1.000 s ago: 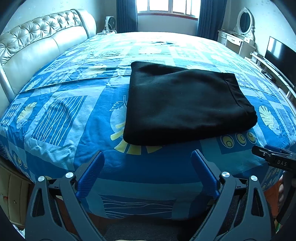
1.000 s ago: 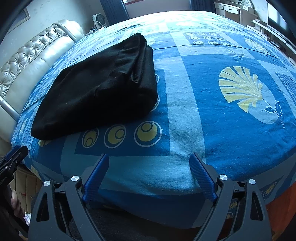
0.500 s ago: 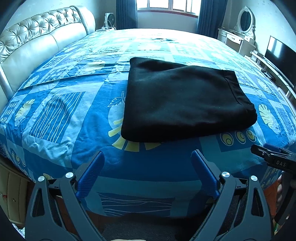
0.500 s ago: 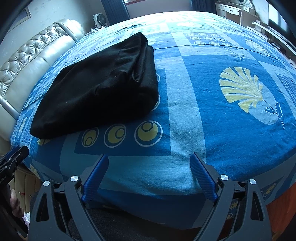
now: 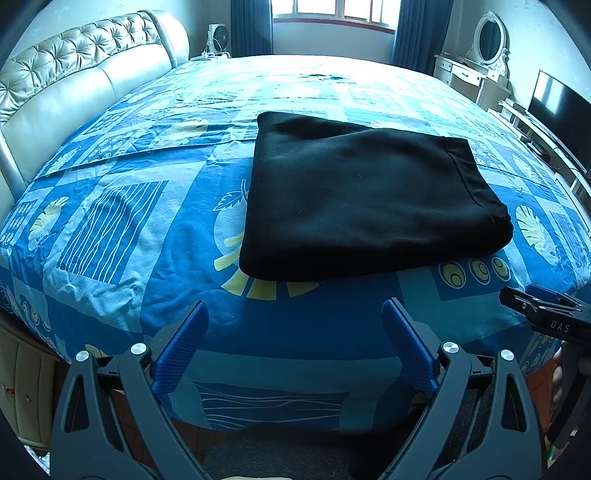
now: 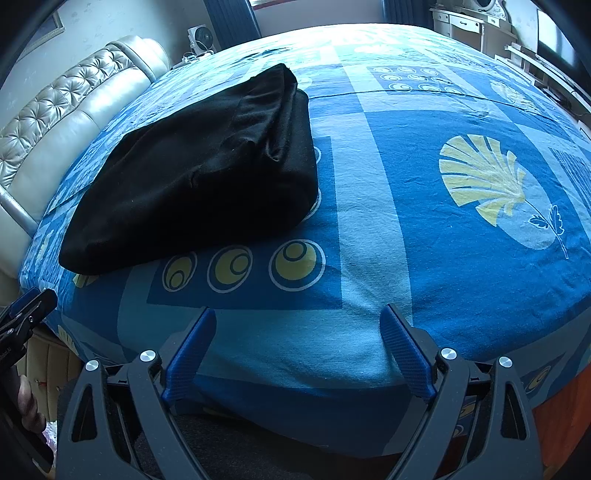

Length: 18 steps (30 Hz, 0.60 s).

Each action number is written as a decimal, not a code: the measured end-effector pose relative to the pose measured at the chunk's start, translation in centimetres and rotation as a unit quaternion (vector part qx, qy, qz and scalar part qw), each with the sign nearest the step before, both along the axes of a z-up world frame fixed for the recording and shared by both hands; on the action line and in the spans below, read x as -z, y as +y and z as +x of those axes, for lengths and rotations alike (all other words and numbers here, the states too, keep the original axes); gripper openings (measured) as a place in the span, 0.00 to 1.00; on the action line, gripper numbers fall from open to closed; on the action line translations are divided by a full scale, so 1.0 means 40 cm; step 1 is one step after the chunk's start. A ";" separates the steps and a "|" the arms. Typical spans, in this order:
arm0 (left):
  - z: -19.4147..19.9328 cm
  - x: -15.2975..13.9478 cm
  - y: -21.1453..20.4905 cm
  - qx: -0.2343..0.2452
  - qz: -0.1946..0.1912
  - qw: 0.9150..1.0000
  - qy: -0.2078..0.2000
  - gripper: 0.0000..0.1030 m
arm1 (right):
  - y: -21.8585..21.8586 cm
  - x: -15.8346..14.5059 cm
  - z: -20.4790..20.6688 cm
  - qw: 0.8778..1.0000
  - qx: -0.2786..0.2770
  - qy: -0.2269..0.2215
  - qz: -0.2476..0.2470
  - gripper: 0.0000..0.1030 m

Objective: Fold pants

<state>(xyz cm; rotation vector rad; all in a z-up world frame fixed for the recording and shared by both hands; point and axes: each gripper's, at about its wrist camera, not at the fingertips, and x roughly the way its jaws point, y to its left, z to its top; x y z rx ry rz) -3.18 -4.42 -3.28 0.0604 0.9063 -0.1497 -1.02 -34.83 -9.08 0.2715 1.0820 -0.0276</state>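
The black pants (image 5: 364, 195) lie folded into a thick rectangle on the blue patterned bed sheet (image 5: 147, 229); the right wrist view shows the same pants (image 6: 207, 173) at the left, stacked in layers. My left gripper (image 5: 295, 317) hangs open at the bed's near edge, short of the pants and holding nothing. Further right along that edge, my right gripper (image 6: 297, 325) is also open and empty, over bare sheet (image 6: 424, 206). Each gripper shows at the edge of the other's view.
A tufted cream headboard (image 5: 74, 85) runs along the left of the bed. A white dresser with an oval mirror (image 5: 487, 37) and a TV (image 5: 557, 114) on a low stand line the right wall. A fan (image 5: 218, 35) stands by the window.
Both grippers stayed open and nearly still. The left wrist view drifted slightly, so the pants sit a little lower and closer in it.
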 end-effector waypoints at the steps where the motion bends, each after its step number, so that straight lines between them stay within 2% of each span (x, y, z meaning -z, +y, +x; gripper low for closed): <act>1: 0.000 0.001 0.000 0.000 0.000 1.000 0.001 0.92 | 0.000 0.000 0.000 1.000 0.000 0.000 -0.001 0.87; 18: 0.002 0.000 0.000 -0.001 0.002 1.000 0.003 0.92 | -0.001 0.000 0.001 1.000 -0.002 -0.001 -0.005 0.87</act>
